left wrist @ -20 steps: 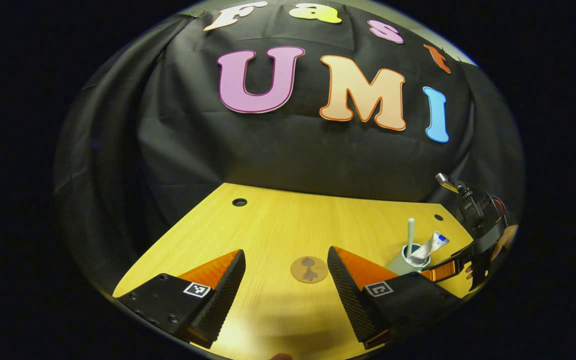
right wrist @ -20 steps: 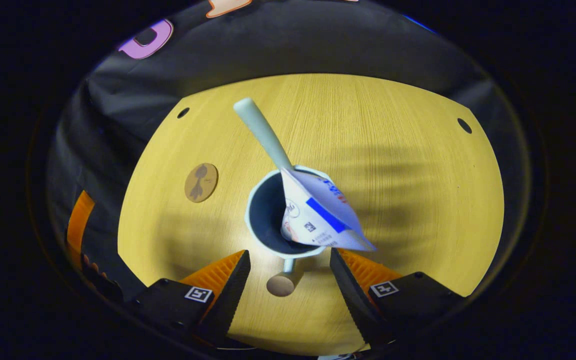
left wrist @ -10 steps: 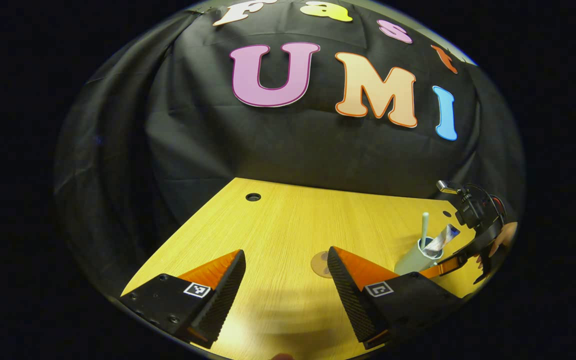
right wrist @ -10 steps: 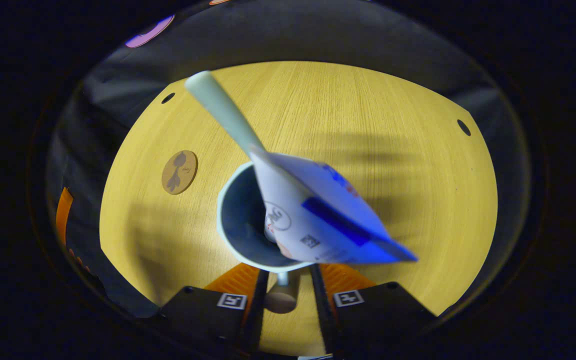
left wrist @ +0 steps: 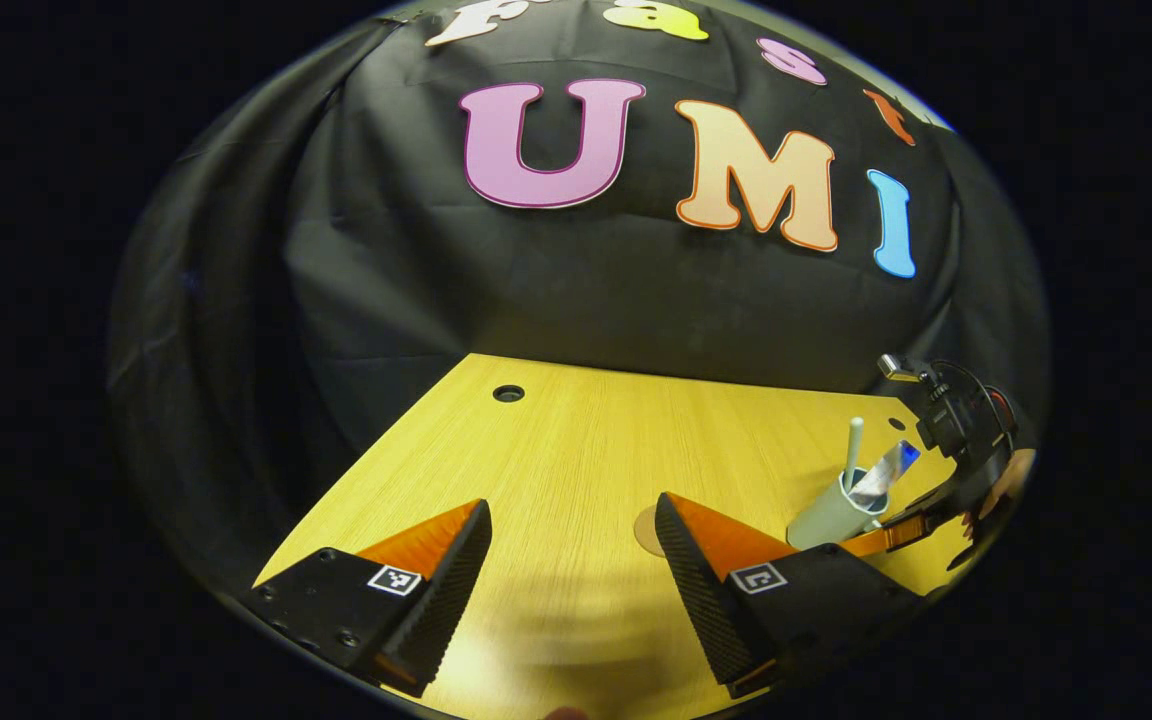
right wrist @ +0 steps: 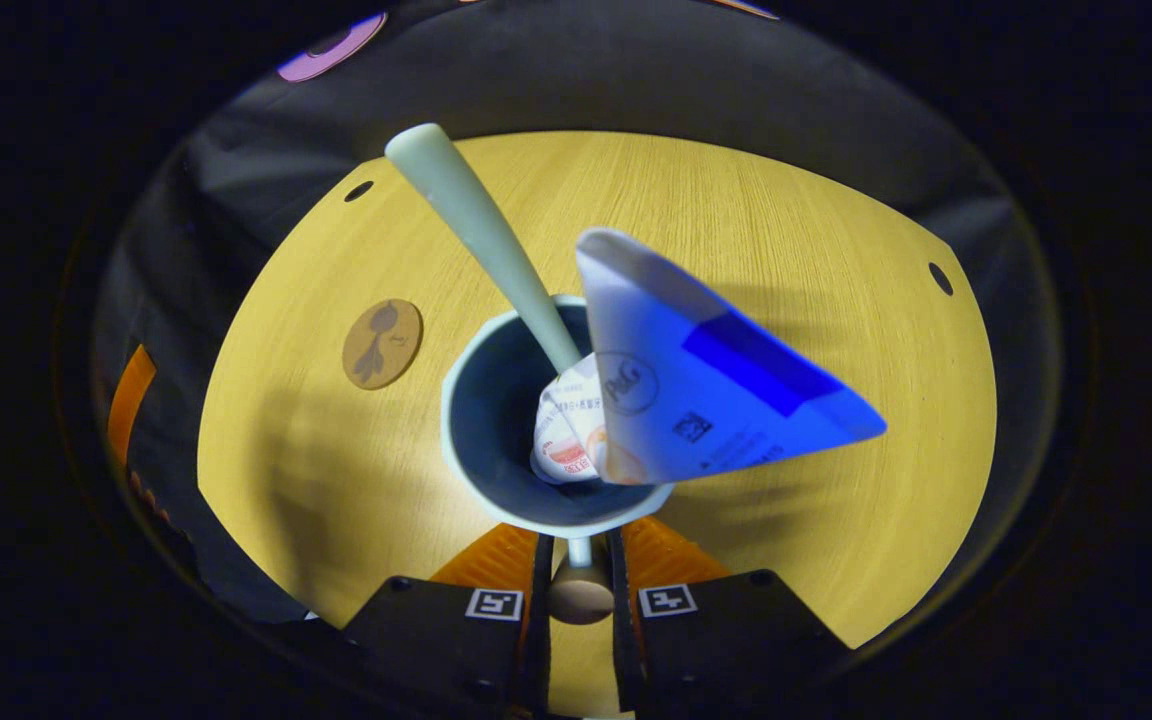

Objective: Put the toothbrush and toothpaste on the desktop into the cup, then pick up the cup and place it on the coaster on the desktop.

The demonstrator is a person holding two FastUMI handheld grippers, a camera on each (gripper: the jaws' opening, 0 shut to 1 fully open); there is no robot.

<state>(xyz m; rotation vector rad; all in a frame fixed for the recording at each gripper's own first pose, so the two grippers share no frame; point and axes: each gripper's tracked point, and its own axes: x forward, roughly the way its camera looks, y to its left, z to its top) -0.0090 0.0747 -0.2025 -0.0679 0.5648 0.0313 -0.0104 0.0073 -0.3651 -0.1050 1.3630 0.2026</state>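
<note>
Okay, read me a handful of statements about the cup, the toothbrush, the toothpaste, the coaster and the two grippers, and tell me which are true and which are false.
1. The toothbrush and the toothpaste both stand in the cup. True.
2. The cup sits on the coaster. False: in the right gripper view the coaster lies bare on the desktop, off to the cup's side.
3. The right gripper has its jaws closed on the cup's handle. True.
4. The left gripper holds the toothpaste. False: its jaws stand open with nothing between them.
5. The toothpaste lies flat on the desktop. False: it leans out of the cup.
</note>
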